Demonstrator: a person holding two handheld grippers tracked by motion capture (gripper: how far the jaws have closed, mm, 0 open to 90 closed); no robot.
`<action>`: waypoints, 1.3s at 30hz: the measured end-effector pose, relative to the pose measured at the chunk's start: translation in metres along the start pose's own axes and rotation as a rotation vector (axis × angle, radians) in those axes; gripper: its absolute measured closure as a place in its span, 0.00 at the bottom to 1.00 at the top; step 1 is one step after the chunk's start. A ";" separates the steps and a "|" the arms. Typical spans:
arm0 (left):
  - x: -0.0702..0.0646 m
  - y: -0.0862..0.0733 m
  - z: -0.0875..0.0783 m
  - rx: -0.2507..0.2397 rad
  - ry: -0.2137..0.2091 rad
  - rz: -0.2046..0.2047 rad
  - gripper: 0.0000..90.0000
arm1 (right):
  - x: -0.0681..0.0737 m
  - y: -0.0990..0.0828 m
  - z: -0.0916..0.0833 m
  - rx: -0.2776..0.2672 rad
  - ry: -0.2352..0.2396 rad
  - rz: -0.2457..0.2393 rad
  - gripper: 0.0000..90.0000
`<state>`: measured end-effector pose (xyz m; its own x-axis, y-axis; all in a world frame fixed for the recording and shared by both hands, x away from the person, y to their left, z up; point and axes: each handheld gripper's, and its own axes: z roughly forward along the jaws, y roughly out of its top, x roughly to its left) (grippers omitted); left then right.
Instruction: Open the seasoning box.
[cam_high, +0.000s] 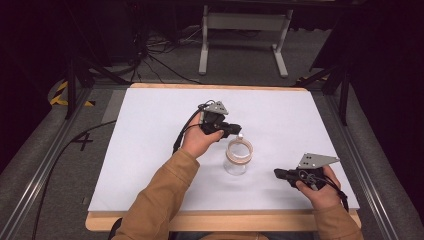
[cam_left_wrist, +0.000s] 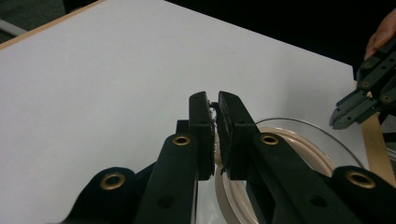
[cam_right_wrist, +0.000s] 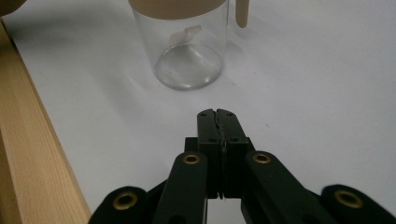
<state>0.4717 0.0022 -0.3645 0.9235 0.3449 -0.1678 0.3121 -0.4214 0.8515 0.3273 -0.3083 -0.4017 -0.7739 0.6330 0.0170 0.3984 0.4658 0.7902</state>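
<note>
From above, a clear glass jar (cam_high: 236, 159) with a tan ring around its mouth stands upright on the white table (cam_high: 150, 150), a little toward the person's side of the middle. The left gripper (cam_high: 235, 131) is held in the left hand (cam_high: 199, 141), its tips right at the far rim of the jar, with something small and pale at the tips that I can't make out. The right gripper (cam_high: 278, 173) sits low in the right hand (cam_high: 320, 192), near the front right of the table, pointing toward the jar but apart from it. Switching to the left gripper view, the 2 jaws of the left gripper (cam_left_wrist: 214, 100) are pinched nearly together, only a thin slit between them, with a scrap of something pale caught in that slit; what it is, I can't tell. Below and behind them curves the jar's rim (cam_left_wrist: 299, 140), tan ring inside clear glass. The right gripper (cam_left_wrist: 337, 121) pokes in at the far right edge, tips closed. Over to the right gripper view: the right gripper (cam_right_wrist: 217, 113) has its jaws pressed flat together, nothing between them, hovering over bare white table (cam_right_wrist: 303, 93). Ahead stands the jar (cam_right_wrist: 189, 51), glass bottom on the sheet, a small pale tab visible inside, a tan strip hanging beside it at the right. The wooden table edge (cam_right_wrist: 28, 154) runs along the left.
</note>
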 end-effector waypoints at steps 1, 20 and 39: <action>0.001 0.000 0.001 -0.002 0.003 0.001 0.93 | 0.001 0.000 0.000 0.001 -0.001 0.002 1.00; 0.002 0.002 0.009 0.023 -0.020 0.009 0.96 | 0.010 0.006 0.004 -0.025 0.015 -0.005 1.00; 0.005 0.001 0.010 0.017 -0.035 -0.063 0.96 | 0.027 0.035 0.027 -0.112 0.047 -0.006 1.00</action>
<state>0.4789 -0.0049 -0.3689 0.9088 0.3423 -0.2384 0.3737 -0.4141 0.8300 0.3339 -0.2584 -0.3899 -0.7995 0.5994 0.0384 0.3379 0.3959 0.8539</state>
